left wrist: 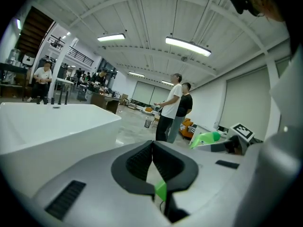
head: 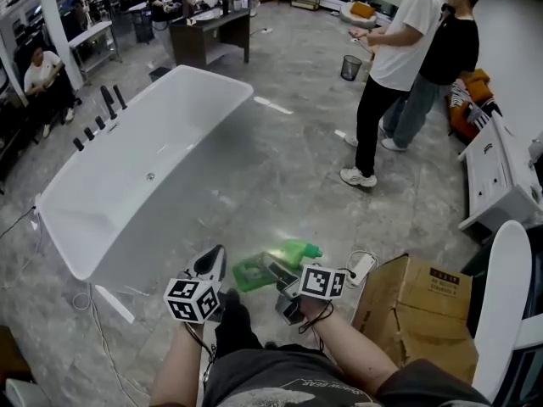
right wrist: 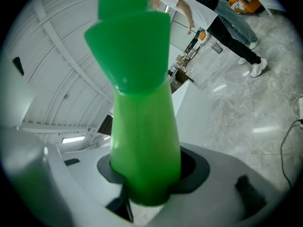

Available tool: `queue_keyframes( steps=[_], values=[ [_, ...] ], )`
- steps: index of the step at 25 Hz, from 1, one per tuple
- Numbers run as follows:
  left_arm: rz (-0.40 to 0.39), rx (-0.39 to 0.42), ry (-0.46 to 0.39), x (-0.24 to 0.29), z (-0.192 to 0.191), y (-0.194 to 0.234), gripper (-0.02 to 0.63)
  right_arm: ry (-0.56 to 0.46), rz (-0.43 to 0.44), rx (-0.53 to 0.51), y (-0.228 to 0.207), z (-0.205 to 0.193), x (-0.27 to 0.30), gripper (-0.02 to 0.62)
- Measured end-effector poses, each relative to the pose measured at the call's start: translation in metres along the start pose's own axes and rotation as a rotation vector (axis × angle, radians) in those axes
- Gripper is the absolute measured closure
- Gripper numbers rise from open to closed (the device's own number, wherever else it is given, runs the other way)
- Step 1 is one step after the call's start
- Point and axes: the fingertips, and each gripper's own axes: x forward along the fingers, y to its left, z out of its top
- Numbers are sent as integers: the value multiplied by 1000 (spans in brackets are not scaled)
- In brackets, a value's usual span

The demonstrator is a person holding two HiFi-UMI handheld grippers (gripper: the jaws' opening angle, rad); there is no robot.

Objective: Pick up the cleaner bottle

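Note:
My right gripper [head: 280, 271] is shut on the green cleaner bottle [head: 293, 251], which hangs clear of the floor with its cap [head: 314, 249] towards the right. In the right gripper view the bottle [right wrist: 142, 103] fills the space between the jaws [right wrist: 147, 176] and tapers up to its nozzle. The left gripper [head: 215, 259] hangs just left of the bottle, its jaws closed together with nothing held [left wrist: 152, 148]. A green sliver shows through the gap under its pads. From the left gripper view the bottle [left wrist: 203, 139] is at the right.
A long white bathtub [head: 144, 176] stands ahead on the left. Close on my right are a cardboard box [head: 420, 303] and a white panel [head: 501, 312]. Two people [head: 399, 49] stand ahead on the right near a bin [head: 350, 67]. A white cable [head: 361, 268] lies by the box.

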Motion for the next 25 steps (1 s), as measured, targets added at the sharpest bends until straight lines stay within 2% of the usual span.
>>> queue_keyframes(
  steps=[7,14,20,25],
  values=[
    [14,6,46,-37,-31,-18,591,24,-10,12,6,-34,-24,399],
    [9,-1,53,-66,-50,-27,591,36,14,24,19,-62,-33,400],
    [21,-11,57,-80,-61,-30,591,40,9,86,16,-82,-44,403],
    [27,-10,56,-83,-65,-35,591,0,6,152,6,-82,-57,403]
  ],
)
